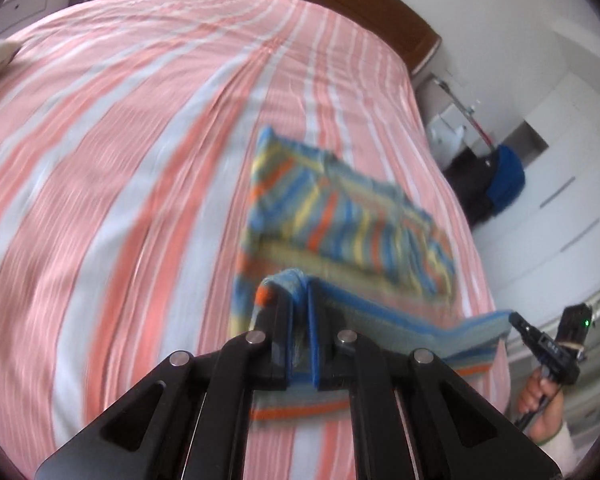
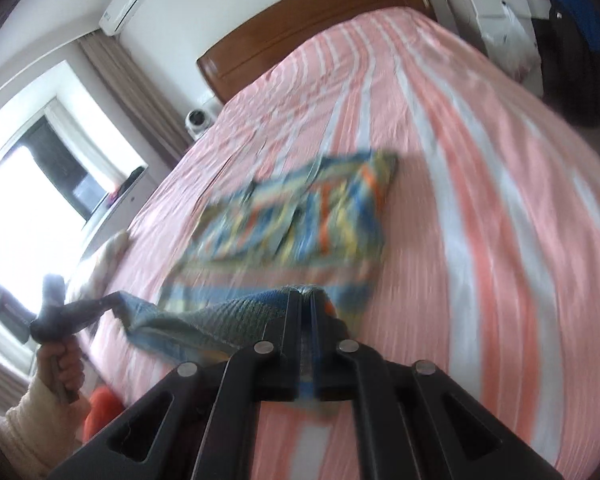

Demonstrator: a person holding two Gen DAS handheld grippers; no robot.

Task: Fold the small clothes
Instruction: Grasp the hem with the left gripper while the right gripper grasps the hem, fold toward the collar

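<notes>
Left wrist view: the left gripper clenches one corner of a striped garment lying on the bed. Right wrist view: the right gripper pinches the other corner, apparently lifted; blur hides detail.

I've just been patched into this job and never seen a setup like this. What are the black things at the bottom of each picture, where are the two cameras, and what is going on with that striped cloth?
There is no robot arm. A person holds a two-finger gripper in each hand, and each gripper carries a wide-angle camera looking forward along its fingers. One picture is from the left gripper, the other from the right gripper; each also shows the other one off to the side, with the hand holding it.

Below lies a bed with a pink and white striped cover. On it is a small multicoloured striped garment, blurred. Both grippers are shut on its near edge, one at each end, and that edge is lifted off the bed.
</notes>
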